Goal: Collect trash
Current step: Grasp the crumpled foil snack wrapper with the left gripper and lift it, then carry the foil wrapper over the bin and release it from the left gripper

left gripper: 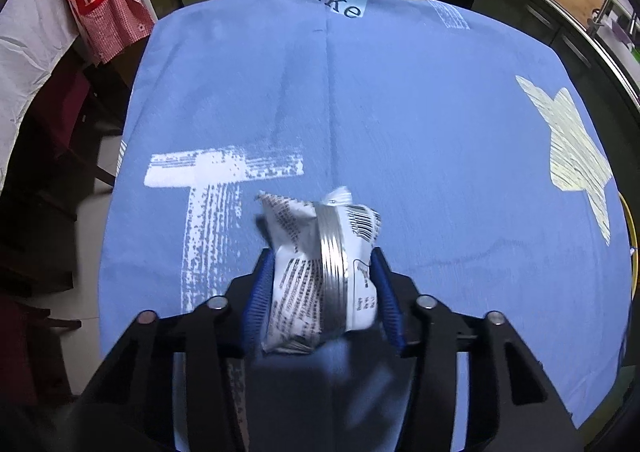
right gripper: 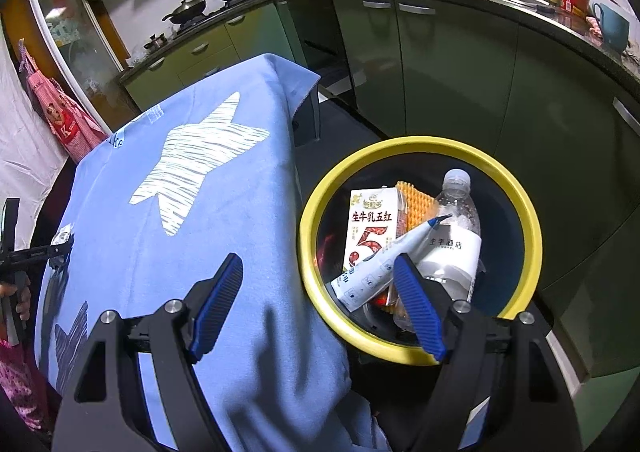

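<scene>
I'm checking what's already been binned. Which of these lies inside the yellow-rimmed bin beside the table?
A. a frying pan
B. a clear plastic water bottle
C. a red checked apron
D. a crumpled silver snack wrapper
B: the right wrist view shows the water bottle lying inside the yellow-rimmed bin, next to a milk carton and a white tube.

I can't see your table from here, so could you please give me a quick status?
Left gripper shut on wrapper over the cloth. Right gripper open, empty, beside bin. Nothing in the way.
</scene>
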### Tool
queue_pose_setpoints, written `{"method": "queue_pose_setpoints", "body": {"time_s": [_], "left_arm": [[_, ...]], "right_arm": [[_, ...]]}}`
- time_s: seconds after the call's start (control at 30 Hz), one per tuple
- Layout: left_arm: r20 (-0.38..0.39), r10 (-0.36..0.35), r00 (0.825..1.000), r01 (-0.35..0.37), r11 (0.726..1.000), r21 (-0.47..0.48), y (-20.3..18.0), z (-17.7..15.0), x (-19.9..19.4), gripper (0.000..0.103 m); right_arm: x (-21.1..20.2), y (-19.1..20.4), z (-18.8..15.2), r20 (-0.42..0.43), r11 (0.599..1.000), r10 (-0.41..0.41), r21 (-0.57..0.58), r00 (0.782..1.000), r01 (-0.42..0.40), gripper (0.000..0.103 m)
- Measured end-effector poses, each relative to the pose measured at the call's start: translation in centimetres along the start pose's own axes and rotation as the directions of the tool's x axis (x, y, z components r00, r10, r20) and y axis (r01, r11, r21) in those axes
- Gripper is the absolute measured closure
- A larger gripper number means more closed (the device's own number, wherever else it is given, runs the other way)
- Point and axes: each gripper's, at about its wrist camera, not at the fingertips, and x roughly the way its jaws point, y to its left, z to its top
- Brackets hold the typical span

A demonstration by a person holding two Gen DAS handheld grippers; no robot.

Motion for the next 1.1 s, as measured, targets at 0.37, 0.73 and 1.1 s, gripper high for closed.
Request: {"method": "queue_pose_setpoints", "body": {"time_s": [0.37, 0.73, 1.1], "left_arm": [[0.054, -0.026, 0.998, 0.021, 0.997, 0.081, -1.6, -1.4, -3.3, 0.059], [0.102, -0.256, 0.961, 0.195, 0.893, 0.406, -13.7, -2.3, -11.2, 0.058], [-0.087, -0.488, 0.868, 0.416, 0.621, 0.664, -34.6, -0.7, -13.1, 0.058]], "right_arm": [[-0.4, 0.3, 0.1, 0.002, 1.0, 0.006, -0.006, 1.0, -0.006, 0.029], [-3.5, -2.7, -0.9, 0.045, 0.997, -0.058, 0.054, 0.997, 0.056, 0.029], [-7.7, -8.9, -3.8, 0.075, 0.972, -0.181, 0.163, 0.981, 0.167, 0.029]]}}
